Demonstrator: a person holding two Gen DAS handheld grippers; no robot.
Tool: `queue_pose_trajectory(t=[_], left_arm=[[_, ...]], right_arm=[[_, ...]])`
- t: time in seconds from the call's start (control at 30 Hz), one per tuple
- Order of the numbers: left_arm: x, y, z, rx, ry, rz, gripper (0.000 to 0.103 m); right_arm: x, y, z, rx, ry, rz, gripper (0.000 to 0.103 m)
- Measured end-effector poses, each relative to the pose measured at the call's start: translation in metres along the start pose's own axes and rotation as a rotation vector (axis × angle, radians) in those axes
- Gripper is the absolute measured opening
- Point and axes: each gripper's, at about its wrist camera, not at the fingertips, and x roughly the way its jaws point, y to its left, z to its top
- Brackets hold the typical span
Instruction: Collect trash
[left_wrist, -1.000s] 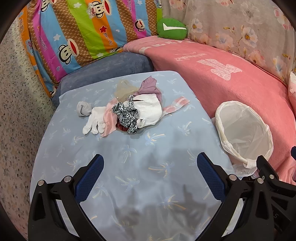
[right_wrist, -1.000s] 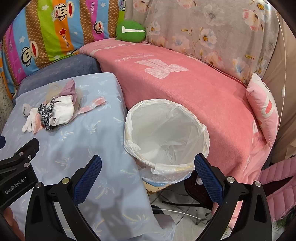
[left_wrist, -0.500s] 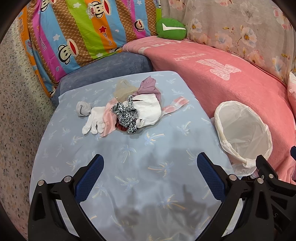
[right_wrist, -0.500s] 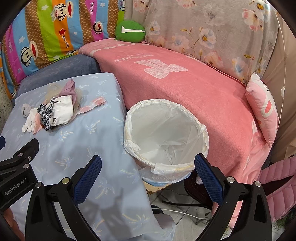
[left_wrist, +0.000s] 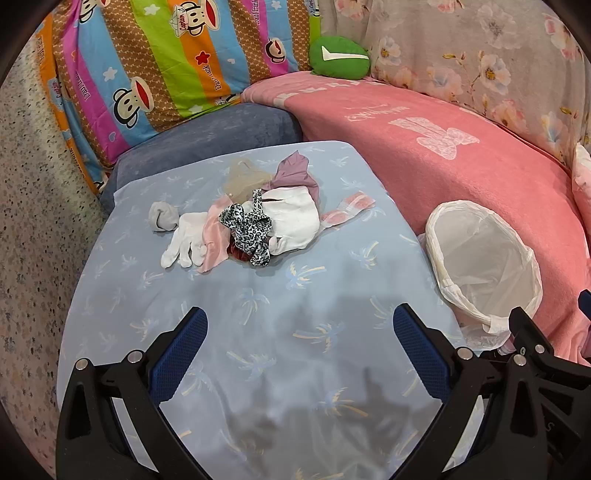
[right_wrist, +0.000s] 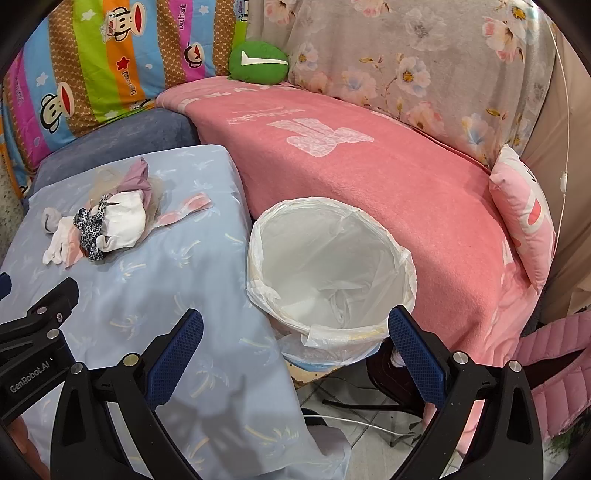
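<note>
Bin (right_wrist: 402, 258): plastic-lined, nothing visible inside, beside the table (left_wrist: 325, 295).
Trash pile (left_wrist: 255, 221): mid-table, long axis across it; white glove (left_wrist: 184, 240) fingers pointed toward the camera.
Left gripper (left_wrist: 299, 343): wide apart, empty.
Right gripper (right_wrist: 295, 343): wide apart, empty.

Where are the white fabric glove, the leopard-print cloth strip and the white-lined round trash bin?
white fabric glove (left_wrist: 184, 240), left wrist view, palm
leopard-print cloth strip (left_wrist: 246, 229), left wrist view, knotted middle
white-lined round trash bin (right_wrist: 404, 258), right wrist view, rim

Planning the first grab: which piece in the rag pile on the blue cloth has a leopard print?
The black-and-white leopard-print strip, knotted across the front of the pile. The white glove, grey sock and white cloth around it are plain.
</note>
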Motion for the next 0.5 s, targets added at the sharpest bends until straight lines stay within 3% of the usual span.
queue_pose_trajectory(t=[0.5], left_arm=[[0.0004, 0.0013, 0.0015, 0.003, 0.002, -0.007, 0.096]], right_arm=[[0.0021, 0.0017, 0.0023, 0.008, 0.002, -0.014, 0.097]])
